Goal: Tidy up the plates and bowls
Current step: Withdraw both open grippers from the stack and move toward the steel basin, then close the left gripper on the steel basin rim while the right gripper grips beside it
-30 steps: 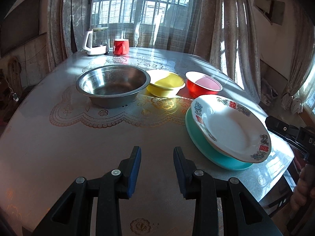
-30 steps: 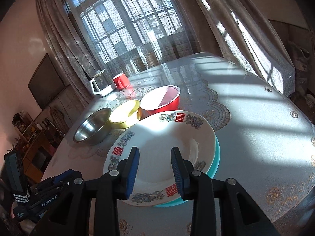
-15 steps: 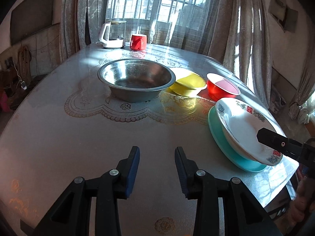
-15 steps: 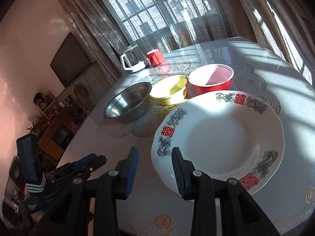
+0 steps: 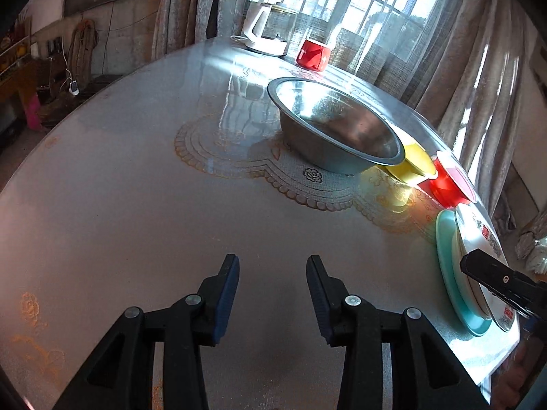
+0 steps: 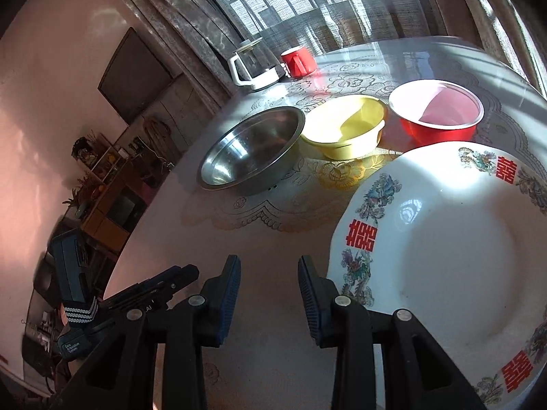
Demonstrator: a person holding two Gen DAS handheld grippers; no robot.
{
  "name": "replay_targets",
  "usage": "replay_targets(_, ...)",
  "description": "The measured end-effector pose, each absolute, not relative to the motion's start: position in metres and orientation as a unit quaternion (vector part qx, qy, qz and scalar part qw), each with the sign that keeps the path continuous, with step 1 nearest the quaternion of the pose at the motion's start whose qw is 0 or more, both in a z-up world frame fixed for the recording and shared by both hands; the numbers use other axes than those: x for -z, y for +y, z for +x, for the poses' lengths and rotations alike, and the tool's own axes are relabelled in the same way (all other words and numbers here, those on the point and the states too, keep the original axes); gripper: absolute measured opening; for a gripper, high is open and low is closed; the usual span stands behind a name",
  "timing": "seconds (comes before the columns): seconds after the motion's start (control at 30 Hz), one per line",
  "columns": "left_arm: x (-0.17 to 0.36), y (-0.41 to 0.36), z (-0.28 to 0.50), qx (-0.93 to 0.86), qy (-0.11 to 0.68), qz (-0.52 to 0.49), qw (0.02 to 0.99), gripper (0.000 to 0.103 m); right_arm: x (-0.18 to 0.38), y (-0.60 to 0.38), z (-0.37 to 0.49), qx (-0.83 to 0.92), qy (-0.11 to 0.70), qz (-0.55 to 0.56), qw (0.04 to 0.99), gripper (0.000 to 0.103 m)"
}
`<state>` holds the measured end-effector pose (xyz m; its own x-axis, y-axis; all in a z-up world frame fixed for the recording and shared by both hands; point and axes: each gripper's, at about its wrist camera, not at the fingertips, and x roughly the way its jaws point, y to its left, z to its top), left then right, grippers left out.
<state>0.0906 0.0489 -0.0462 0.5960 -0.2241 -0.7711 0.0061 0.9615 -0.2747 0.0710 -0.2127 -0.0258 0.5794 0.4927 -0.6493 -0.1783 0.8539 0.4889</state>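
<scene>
At the bottom centre of each wrist view, the left hand-held gripper (image 5: pixel 271 288) is seen with jaws opening over bare table (image 5: pixel 136 225), nothing between them; the right hand-held gripper (image 6: pixel 268 290) is parted and empty, just beside the patterned plate (image 6: pixel 444 256). That plate appears stacked on a teal plate (image 5: pixel 444 273) near the table edge at lower right, so both could be nudged off by a careless approach.

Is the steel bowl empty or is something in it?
Empty: the steel bowl sits upright, showing only bare shiny metal inside from both wrist views.
</scene>
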Motion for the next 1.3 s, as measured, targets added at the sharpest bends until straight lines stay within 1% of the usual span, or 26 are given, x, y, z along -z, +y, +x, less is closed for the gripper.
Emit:
replay_targets(0.17,0.047,0.071,0.101,0.055,0.448,-0.154,0.879,0.04,0.031,-0.205,0.088,-0.196,0.432,0.197,0.858,0.035)
replay_targets(0.27,0.042,0.078,0.107,0.07,0.434,-0.167,0.882,0.04,0.031,-0.204,0.099,-0.196,0.433,0.209,0.855,0.035)
replay_targets(0.37,0.033,0.078,0.114,0.081,0.414,-0.16,0.893,0.044,0.032,-0.205,0.112,-0.186,0.437,0.225,0.851,0.035)
replay_targets(0.4,0.03,0.077,0.116,0.08,0.409,-0.155,0.896,0.047,0.032,-0.207,0.116,-0.185,0.437,0.234,0.849,0.035)
replay_targets(0.57,0.019,0.078,0.138,0.087,0.395,-0.163,0.9,0.048,0.029,-0.209,0.135,-0.177,0.432,0.262,0.845,0.035)
replay_targets(0.73,0.013,0.074,0.166,0.11,0.402,-0.185,0.89,0.048,0.029,-0.204,0.16,-0.163,0.431,0.278,0.843,0.035)
replay_targets(0.9,0.008,0.064,0.19,0.114,0.396,-0.179,0.894,0.048,0.034,-0.202,0.182,-0.142,0.434,0.293,0.84,0.035)
replay_targets(1.1,0.017,0.058,0.22,0.11,0.408,-0.185,0.887,0.047,0.044,-0.198,0.203,-0.114,0.439,0.307,0.837,0.035)
replay_targets(1.2,0.025,0.054,0.231,0.11,0.418,-0.185,0.883,0.045,0.051,-0.198,0.212,-0.103,0.442,0.313,0.834,0.035)
replay_targets(1.23,0.028,0.051,0.234,0.109,0.422,-0.178,0.882,0.04,0.053,-0.197,0.214,-0.104,0.442,0.315,0.833,0.035)
replay_targets(1.27,0.031,0.047,0.236,0.11,0.428,-0.167,0.881,0.025,0.054,-0.195,0.217,-0.104,0.442,0.312,0.834,0.035)
replay_targets(1.3,0.033,0.044,0.236,0.113,0.43,-0.161,0.881,0.023,0.056,-0.192,0.219,-0.102,0.442,0.306,0.837,0.035)
